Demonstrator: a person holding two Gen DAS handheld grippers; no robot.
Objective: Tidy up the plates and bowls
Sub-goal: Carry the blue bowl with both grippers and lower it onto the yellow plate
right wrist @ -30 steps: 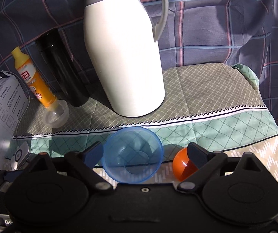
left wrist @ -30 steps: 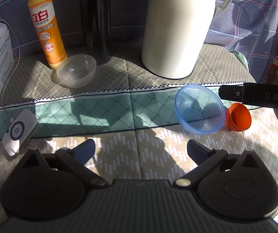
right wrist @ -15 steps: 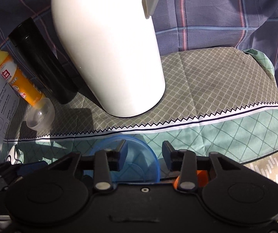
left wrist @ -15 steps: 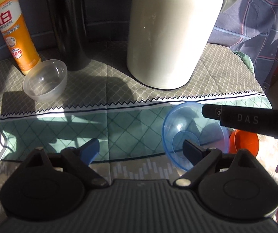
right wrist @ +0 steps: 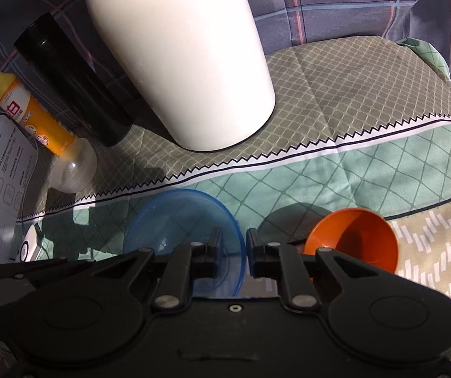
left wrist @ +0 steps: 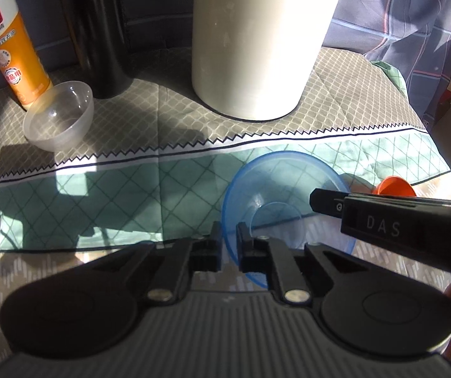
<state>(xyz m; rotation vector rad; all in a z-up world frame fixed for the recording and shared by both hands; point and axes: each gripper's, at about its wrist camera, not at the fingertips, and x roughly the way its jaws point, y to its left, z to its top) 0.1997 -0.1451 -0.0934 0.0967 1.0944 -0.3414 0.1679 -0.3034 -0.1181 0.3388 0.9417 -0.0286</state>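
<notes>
The see-through blue plastic bowl [left wrist: 283, 189] sits on the green and grey patterned cloth [left wrist: 168, 157], in front of the big white jug [left wrist: 256, 41]. The left gripper [left wrist: 229, 236] has just closed and pinches the bowl's left rim. The right gripper [right wrist: 243, 245] has been closing too and squeezes its right rim. The small orange plastic bowl [right wrist: 357, 239] lies tipped just beside it. A clear plastic bowl [left wrist: 58, 119] sits well apart by the orange bottle [left wrist: 11, 47].

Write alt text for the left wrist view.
The left gripper pinches the near rim of a blue bowl on a patterned cloth. The right gripper's finger crosses the bowl, with an orange bowl behind; farther back stand a clear bowl and a white jug.
</notes>
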